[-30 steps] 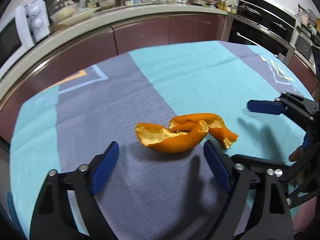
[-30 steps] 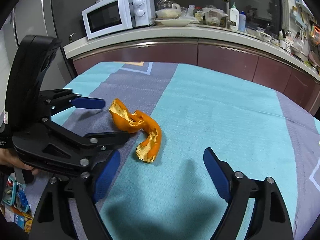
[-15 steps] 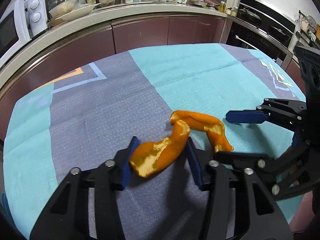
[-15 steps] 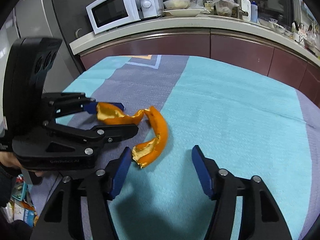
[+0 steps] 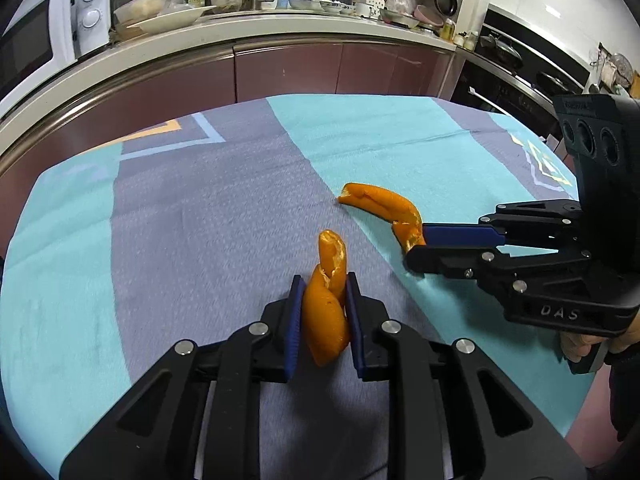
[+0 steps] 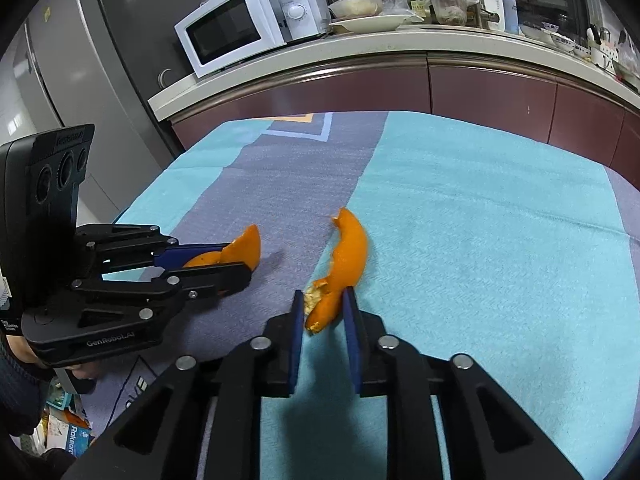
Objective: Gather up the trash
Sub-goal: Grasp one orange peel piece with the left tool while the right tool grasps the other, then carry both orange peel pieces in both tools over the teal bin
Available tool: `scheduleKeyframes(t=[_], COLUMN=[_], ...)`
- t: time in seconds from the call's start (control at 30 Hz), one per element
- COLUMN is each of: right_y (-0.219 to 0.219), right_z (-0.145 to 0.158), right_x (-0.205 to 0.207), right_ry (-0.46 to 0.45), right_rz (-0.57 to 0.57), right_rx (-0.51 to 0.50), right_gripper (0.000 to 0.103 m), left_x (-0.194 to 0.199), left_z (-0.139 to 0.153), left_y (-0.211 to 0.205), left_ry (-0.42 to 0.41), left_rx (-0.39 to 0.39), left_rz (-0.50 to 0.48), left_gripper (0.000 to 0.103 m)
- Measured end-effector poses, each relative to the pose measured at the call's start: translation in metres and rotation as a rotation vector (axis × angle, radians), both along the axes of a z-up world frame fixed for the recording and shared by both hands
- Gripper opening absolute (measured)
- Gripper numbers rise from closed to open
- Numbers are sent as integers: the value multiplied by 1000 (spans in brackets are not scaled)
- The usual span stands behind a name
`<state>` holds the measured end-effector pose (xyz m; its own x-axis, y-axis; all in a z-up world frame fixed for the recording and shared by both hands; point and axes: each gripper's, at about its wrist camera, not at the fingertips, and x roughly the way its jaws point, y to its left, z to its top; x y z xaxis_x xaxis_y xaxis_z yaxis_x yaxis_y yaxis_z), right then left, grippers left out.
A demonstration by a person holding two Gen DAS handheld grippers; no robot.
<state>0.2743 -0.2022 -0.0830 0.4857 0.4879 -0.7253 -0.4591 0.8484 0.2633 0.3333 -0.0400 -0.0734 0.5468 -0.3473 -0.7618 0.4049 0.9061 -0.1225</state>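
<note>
Peel lies in two pieces on the cloth-covered tabletop (image 5: pixel 192 216): the left claw (image 5: pixel 325 284), whose jaws have just been closing, clamps the near piece (image 5: pixel 326 312) between its blue pads. The right claw (image 6: pixel 323 300), its jaws also just closing, pinches the near end of the other piece (image 6: pixel 346 256), just beside.

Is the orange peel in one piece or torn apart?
Torn in two: left gripper pinches one orange peel piece, right gripper the other.
</note>
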Motion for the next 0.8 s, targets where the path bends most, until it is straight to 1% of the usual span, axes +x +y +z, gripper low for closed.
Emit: scheduleKeyframes(t=[0.03, 0.17, 0.4, 0.8], right_y=[0, 3, 1, 8], right_z=[1, 3, 17, 54], right_x=[-1, -8, -27, -63], right_ry=[-4, -12, -59, -163], right_rz=[-1, 2, -10, -12], right_rx=[-1, -5, 10, 62], right_gripper=[12, 8, 6, 5], left_x=[-3, -18, -46, -101], left_z=[1, 10, 33, 72], left_y=[3, 16, 44, 95], left_ry=[-1, -22, -72, -162], left_rx=[-6, -27, -62, -118], left_rz=[6, 32, 80, 179], left_gripper=[21, 21, 21, 21])
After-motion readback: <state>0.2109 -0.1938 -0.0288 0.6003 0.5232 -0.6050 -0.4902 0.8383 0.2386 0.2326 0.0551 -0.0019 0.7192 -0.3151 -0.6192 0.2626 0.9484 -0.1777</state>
